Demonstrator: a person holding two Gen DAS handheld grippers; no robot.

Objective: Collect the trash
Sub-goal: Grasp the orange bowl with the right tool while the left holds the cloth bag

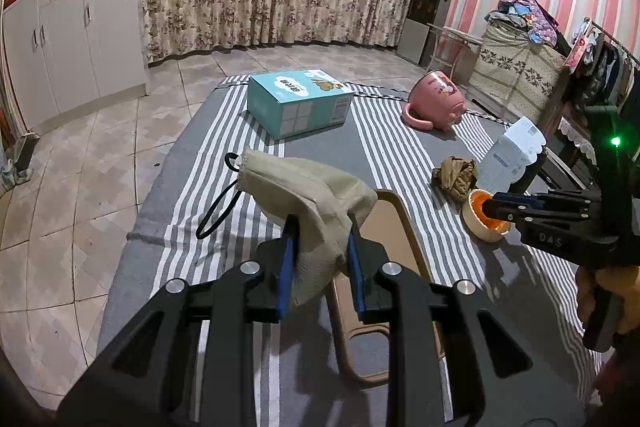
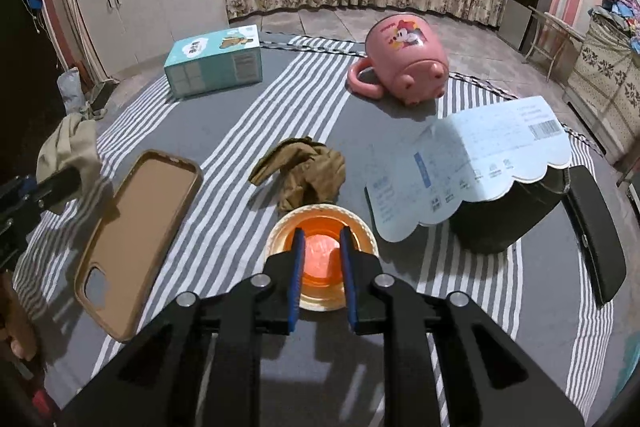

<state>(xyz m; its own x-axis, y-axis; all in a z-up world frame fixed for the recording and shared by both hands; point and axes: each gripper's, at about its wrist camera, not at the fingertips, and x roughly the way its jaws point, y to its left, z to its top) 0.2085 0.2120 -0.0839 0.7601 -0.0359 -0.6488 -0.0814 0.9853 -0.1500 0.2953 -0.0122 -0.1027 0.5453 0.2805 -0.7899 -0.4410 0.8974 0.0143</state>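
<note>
Our left gripper is clenched on a beige face mask, the cloth bunched between the two blue pads and lifted clear of the surface, its black ear loop hanging to the left. From the right wrist view we see the same mask at the far left edge, held up beside the phone case.

Our right gripper stands partly spread, its two fingers reaching down into the small round cup with the orange inside. We cannot tell whether the pads press the cup's wall or only hover within it. The left wrist view shows the right gripper with its tip in that cup.

All of this lies on a grey cloth with white stripes spread over the bench. We count on it: one brown phone case, lying open side up; one crumpled brown wrapper just behind the cup; one pink mug tipped on its side with its handle to the left; one teal carton at the far left; one pale blue flattened card with a scalloped edge and a barcode, propped on one dark bin with its lid swung to the right.
</note>
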